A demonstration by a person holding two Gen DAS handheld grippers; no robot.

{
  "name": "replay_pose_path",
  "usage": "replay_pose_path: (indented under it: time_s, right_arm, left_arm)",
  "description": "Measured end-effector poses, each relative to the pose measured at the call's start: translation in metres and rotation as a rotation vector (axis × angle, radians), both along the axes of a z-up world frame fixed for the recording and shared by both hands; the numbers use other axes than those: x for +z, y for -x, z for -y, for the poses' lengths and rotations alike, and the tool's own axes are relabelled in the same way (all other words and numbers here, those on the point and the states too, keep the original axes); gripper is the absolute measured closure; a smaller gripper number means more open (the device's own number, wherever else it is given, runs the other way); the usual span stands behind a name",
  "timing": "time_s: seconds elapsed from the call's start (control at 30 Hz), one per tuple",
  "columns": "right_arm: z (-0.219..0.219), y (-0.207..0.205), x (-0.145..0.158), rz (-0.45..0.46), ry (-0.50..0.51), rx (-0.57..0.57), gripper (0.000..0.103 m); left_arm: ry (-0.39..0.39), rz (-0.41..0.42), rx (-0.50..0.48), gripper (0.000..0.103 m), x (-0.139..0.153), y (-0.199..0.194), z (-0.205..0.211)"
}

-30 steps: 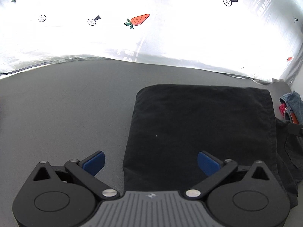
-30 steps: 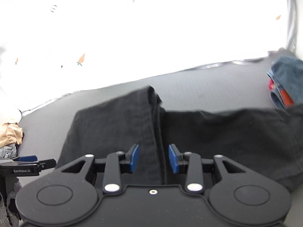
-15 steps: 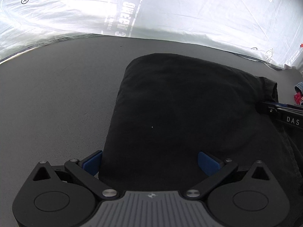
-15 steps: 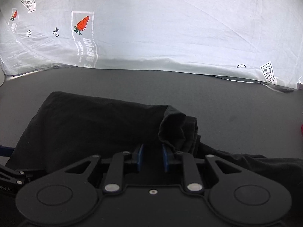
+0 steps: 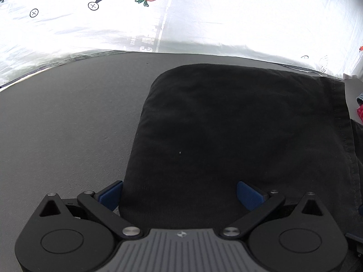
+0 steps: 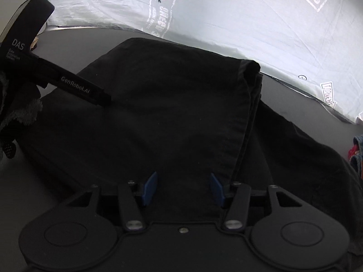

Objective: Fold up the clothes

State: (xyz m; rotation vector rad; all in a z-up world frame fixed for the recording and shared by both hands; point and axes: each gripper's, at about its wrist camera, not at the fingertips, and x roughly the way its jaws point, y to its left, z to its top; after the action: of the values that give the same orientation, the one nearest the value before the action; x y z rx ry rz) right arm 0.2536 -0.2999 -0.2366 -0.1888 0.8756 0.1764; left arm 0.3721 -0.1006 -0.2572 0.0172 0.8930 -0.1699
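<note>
Worktop [image 5: 63, 122]: dark grey, matte; bare on the L side, garment covers centre and R.
L gripper [image 5: 179, 195]: jaws spread wide, released, nothing between the pads. L blue pad sits at the garment's L edge, R pad over the cloth. Seen from the R cam, its black body w/ "GenRobot.AI" lettering [image 6: 74, 86] reaches in over the garment's L part.
Black garment [image 5: 238, 131]: folded, lying flat on the worktop; thick dark fabric. L edge rounded, puffy, like a fold. Top mostly smooth, one tiny pale speck near the middle.
Hem [image 6: 246, 117]: stitched edge w/ layers stacked, runs from far R corner down toward the R gripper; more black cloth spreads beyond it to the R.
R gripper [image 6: 183, 188]: jaws parted, not clamping; blue pads over the folded layer, hem just beside the R pad.
Sheet [image 5: 204, 22]: white, carrot prints, grey lettering, along the far edge.
Other clothes [image 6: 356, 151]: blue denim w/ red, far R, apart from the garment.
</note>
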Motion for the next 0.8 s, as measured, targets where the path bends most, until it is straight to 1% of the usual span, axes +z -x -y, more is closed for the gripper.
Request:
replay_pose_path:
  time_s: [0.03, 0.07, 0.1, 0.13, 0.2, 0.27, 0.3, 0.37, 0.43, 0.47, 0.5, 0.57, 0.63, 0.67, 0.73, 0.8]
  right_arm:
    - [0.008, 0.005, 0.004, -0.016, -0.038, -0.018, 0.049]
    - [0.02, 0.008, 0.011, -0.033, -0.077, -0.056, 0.046]
    - [0.033, 0.011, 0.016, -0.042, -0.112, -0.109, 0.041]
    - [0.05, 0.014, 0.023, -0.031, -0.152, -0.183, 0.039]
    - [0.093, 0.028, 0.036, 0.014, -0.267, -0.353, 0.036]
    - [0.136, 0.046, 0.041, 0.059, -0.397, -0.525, 0.026]
    - [0.159, 0.058, 0.04, 0.089, -0.466, -0.625, 0.02]
    - [0.199, 0.08, 0.032, 0.144, -0.583, -0.814, 0.019]
    - [0.23, 0.097, 0.018, 0.173, -0.633, -0.97, 0.019]
    - [0.245, 0.104, 0.012, 0.182, -0.635, -1.032, 0.019]
    - [0.258, 0.11, 0.008, 0.189, -0.624, -1.072, 0.019]
    - [0.281, 0.116, 0.001, 0.193, -0.61, -1.105, 0.019]
    - [0.3, 0.116, -0.006, 0.193, -0.627, -1.101, 0.019]
    - [0.31, 0.114, -0.009, 0.192, -0.641, -1.095, 0.019]
    - [0.327, 0.105, -0.017, 0.187, -0.666, -1.09, 0.019]
    - [0.341, 0.093, -0.025, 0.188, -0.701, -1.088, 0.017]
  left_arm:
    - [-0.011, -0.012, 0.014, 0.0, 0.002, 0.0, 0.002]
    - [-0.021, -0.026, 0.029, 0.0, 0.004, 0.0, 0.005]
    - [-0.029, -0.047, 0.046, 0.0, 0.008, 0.0, 0.008]
    - [-0.03, -0.048, 0.05, 0.0, 0.012, 0.001, 0.011]
    - [-0.029, -0.049, 0.058, 0.0, 0.02, 0.004, 0.017]
    - [-0.004, -0.048, 0.04, 0.0, 0.03, 0.008, 0.025]
    - [0.0, -0.05, 0.061, 0.0, 0.032, 0.007, 0.027]
    - [0.008, -0.055, 0.103, 0.0, 0.037, 0.006, 0.03]
    - [0.016, -0.059, 0.145, 0.0, 0.042, 0.004, 0.034]
    - [0.02, -0.061, 0.166, 0.0, 0.044, 0.004, 0.036]
    - [0.024, -0.064, 0.187, 0.0, 0.047, 0.003, 0.037]
    - [0.03, -0.067, 0.232, 0.0, 0.051, 0.002, 0.041]
    - [-0.006, -0.055, 0.313, 0.0, 0.054, 0.008, 0.041]
    - [-0.03, -0.041, 0.338, 0.0, 0.056, 0.012, 0.042]
    - [-0.084, -0.005, 0.353, 0.0, 0.066, 0.02, 0.046]
    - [-0.139, 0.026, 0.292, 0.0, 0.081, 0.03, 0.053]
